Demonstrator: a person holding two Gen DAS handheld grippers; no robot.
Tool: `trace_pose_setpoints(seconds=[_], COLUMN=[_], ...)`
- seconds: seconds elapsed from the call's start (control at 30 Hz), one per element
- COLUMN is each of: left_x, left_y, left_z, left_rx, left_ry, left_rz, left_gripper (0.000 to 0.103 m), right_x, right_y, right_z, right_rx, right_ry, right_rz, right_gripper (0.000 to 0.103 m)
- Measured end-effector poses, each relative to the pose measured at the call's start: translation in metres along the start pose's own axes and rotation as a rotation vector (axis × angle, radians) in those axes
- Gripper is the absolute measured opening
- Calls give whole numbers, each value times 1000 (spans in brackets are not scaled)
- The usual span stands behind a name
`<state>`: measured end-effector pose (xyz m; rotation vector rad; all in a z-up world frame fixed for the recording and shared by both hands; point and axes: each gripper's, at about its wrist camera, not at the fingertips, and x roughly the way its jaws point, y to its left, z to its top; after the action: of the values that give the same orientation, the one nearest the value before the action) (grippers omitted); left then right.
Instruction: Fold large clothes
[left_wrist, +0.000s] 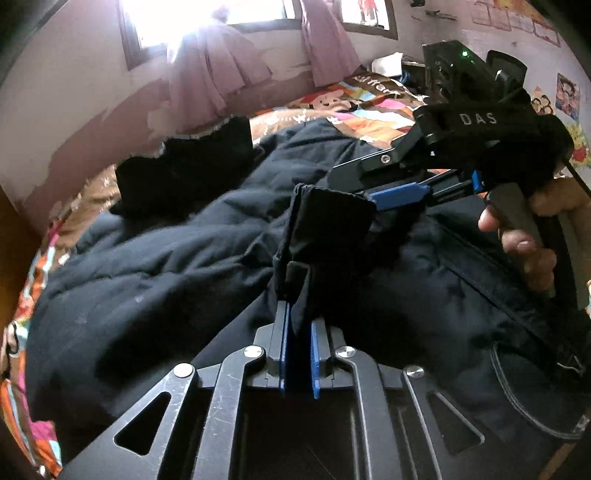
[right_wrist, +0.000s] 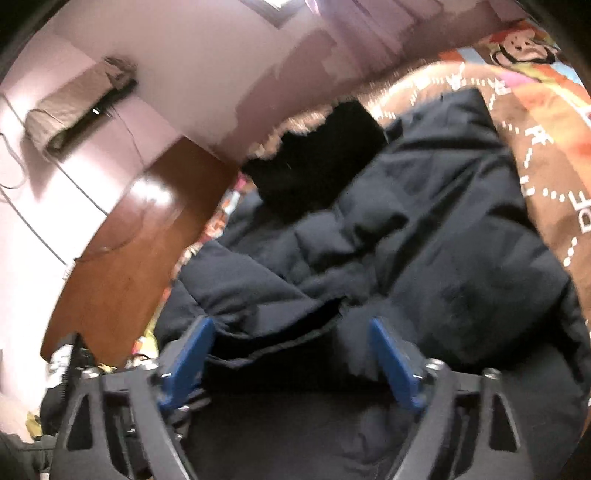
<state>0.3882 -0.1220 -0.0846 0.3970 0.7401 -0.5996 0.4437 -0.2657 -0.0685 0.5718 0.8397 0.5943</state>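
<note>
- Left gripper (left_wrist: 297, 291) pinches a dark cuff (left_wrist: 328, 225) of the navy padded jacket (left_wrist: 155, 266), its fingertips buried in cloth.
- Right gripper (right_wrist: 291, 354) stands wide over a blurred jacket fold, pads not pressing.
- Only the left view shows the person's hand (left_wrist: 532, 236); the jacket covers the patterned bedspread (right_wrist: 546, 155).

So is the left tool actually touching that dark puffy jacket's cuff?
Touching. The left wrist view shows the left tool shut on the cuff of the dark navy puffy jacket, fabric pinched between its blue pads.
</note>
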Motion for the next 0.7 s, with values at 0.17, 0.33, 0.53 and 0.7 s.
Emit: trace_pose_setpoints(seconds=[0.17, 0.33, 0.53, 0.7], left_x=[-3, -28, -66, -86], left_y=[6, 12, 38, 72], left_z=[-4, -5, -5, -4], left_rx=[-41, -85, -180, -274], left_ry=[2, -66, -153, -176], left_rz=[-101, -162, -126, 54], left_gripper=[25, 43, 47, 47], right_x=[11, 16, 1, -28], right_y=[-14, -25, -19, 12], right_z=[-4, -7, -7, 6], right_rx=[91, 127, 75, -104], right_ry=[55, 89, 56, -28], right_rz=[48, 45, 32, -45], right_gripper=[56, 29, 5, 5])
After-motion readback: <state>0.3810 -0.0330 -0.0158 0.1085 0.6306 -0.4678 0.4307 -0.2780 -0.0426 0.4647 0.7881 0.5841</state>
